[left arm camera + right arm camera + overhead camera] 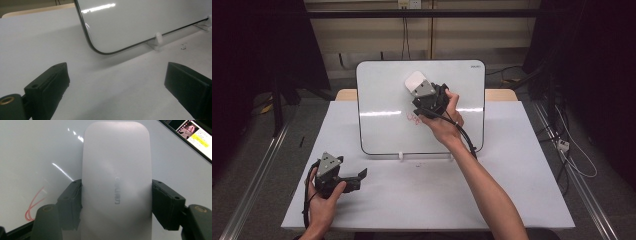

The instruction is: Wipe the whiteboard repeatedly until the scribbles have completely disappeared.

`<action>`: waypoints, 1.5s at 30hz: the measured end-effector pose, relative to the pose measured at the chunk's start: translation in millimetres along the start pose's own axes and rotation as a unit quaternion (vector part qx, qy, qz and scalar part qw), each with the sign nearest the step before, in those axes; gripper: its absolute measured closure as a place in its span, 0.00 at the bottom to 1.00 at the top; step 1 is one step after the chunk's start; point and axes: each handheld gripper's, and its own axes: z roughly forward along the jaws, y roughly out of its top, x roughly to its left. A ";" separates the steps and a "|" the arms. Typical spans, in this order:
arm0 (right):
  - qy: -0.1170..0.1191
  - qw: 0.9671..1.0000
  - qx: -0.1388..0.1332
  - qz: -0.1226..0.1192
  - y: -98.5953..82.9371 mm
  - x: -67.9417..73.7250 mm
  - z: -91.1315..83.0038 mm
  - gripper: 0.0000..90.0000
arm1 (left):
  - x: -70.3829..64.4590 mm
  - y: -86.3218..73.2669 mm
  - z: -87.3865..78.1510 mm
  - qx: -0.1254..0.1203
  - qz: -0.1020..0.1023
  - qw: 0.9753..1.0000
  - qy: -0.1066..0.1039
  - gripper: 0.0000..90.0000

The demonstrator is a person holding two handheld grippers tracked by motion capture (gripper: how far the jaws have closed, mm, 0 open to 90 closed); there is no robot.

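A white whiteboard (382,100) (140,20) (30,150) stands propped near the middle of the table. Red scribbles (413,119) (33,205) mark its centre. My right gripper (419,90) (116,202) is up against the board, above the scribbles, shut on a white rounded eraser (414,80) (116,165) that presses flat on the surface. My left gripper (358,179) (116,82) rests low at the table's front left, open, with nothing between its jaws, pointing toward the board's lower corner.
The white table (422,200) has bare room in front of the board and to both sides. Small white feet (401,156) (158,37) hold the board up. Dark stands and cables flank the table. A lit screen (192,132) shows past the board's edge.
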 end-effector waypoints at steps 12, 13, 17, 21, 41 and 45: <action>0.023 0.999 -0.007 -0.031 -7.5 28.9 -2.0 0.35 | -0.5 -0.2 0.6 -0.001 0.001 1.000 -0.002 0.06; 0.022 0.999 -0.007 -0.032 -8.4 30.9 -2.5 0.35 | -0.5 -0.1 0.6 -0.001 0.001 1.000 -0.001 0.06; 0.030 0.999 -0.008 -0.044 -15.2 37.6 -5.2 0.35 | -0.6 -0.2 0.3 0.001 0.002 1.000 0.000 0.06; 0.024 0.999 -0.006 -0.045 -21.6 42.1 -8.8 0.35 | -0.5 -0.2 0.5 0.001 0.002 1.000 -0.001 0.06; 0.026 0.998 0.011 -0.050 -86.6 62.6 -36.8 0.35 | -0.9 -1.2 0.4 0.003 -0.002 1.000 0.000 0.06; 0.027 0.998 0.012 -0.048 -90.0 64.3 -38.3 0.35 | -2.0 -0.6 0.2 0.004 0.003 1.000 0.002 0.06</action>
